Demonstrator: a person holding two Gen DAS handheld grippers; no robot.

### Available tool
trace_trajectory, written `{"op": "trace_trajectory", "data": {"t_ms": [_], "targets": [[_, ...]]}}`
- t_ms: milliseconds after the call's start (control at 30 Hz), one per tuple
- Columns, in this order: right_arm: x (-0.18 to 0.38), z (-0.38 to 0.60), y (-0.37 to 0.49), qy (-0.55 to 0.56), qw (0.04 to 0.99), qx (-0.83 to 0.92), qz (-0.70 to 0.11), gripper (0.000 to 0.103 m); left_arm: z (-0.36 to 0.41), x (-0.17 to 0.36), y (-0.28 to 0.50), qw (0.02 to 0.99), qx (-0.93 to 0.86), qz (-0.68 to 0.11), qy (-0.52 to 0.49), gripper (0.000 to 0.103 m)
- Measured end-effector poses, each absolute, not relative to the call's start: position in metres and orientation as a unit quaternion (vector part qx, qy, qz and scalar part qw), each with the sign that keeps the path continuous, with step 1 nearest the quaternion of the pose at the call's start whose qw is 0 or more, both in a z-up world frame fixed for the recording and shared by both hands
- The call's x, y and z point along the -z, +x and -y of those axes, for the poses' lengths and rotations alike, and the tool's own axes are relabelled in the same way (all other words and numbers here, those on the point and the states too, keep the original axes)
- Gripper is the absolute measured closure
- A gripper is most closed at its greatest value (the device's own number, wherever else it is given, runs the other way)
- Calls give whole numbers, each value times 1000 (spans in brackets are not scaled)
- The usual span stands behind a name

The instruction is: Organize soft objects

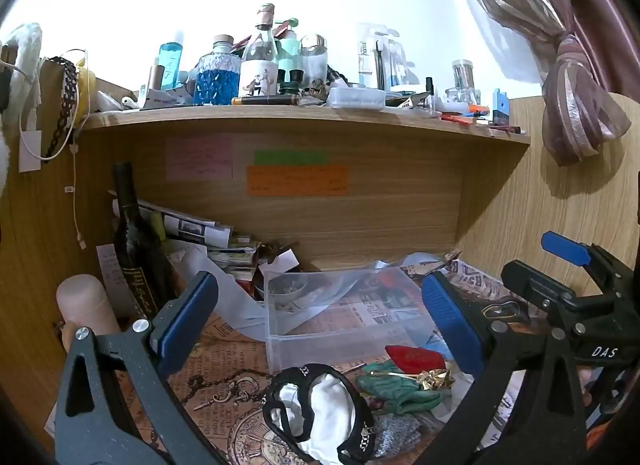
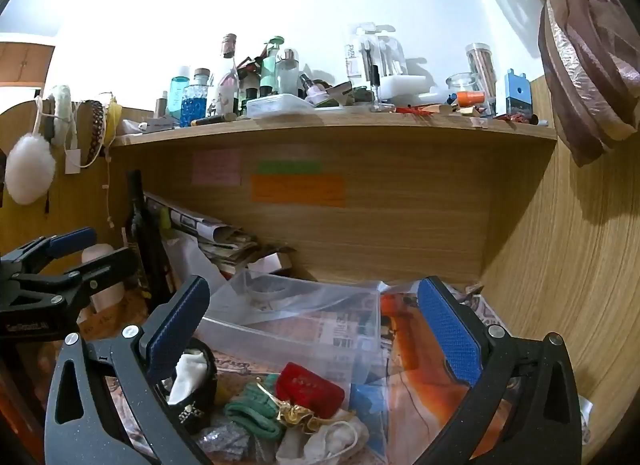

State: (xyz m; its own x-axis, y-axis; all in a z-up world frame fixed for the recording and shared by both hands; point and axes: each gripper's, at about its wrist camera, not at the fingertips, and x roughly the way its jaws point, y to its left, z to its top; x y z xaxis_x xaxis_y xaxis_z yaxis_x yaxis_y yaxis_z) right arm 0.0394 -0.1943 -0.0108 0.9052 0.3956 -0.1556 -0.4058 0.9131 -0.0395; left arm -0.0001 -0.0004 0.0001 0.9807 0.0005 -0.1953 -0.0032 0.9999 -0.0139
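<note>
Wooden desk (image 1: 400, 225) papered with newsprint, cluttered shelf (image 1: 304, 115) at 12 o'clock. Soft items (image 2: 280, 405) heaped at 6 o'clock, touching a clear bin (image 1: 344, 317). Left gripper (image 1: 316, 317) and right gripper (image 2: 316, 329) both spread wide, holding nothing. Only the right view shows a white puff (image 2: 28, 173) at 9 o'clock.

Our right gripper (image 2: 316, 329), jaws spread wide, empty; between its fingers we log a clear plastic bin (image 2: 296, 317); nearer us, a red pouch (image 2: 310, 385), green cloth (image 2: 252, 405), gold ribbon (image 2: 298, 413); at the left finger, a black-trimmed white item (image 2: 192, 377); far left, our left gripper (image 2: 60, 253)
</note>
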Motion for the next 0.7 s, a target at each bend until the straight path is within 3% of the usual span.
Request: {"op": "trace_trajectory", "data": {"t_ms": [700], "targets": [[8,196,38,-27,975,-206,-74,0,3,4,1,995,1,-101,-13,0]]}}
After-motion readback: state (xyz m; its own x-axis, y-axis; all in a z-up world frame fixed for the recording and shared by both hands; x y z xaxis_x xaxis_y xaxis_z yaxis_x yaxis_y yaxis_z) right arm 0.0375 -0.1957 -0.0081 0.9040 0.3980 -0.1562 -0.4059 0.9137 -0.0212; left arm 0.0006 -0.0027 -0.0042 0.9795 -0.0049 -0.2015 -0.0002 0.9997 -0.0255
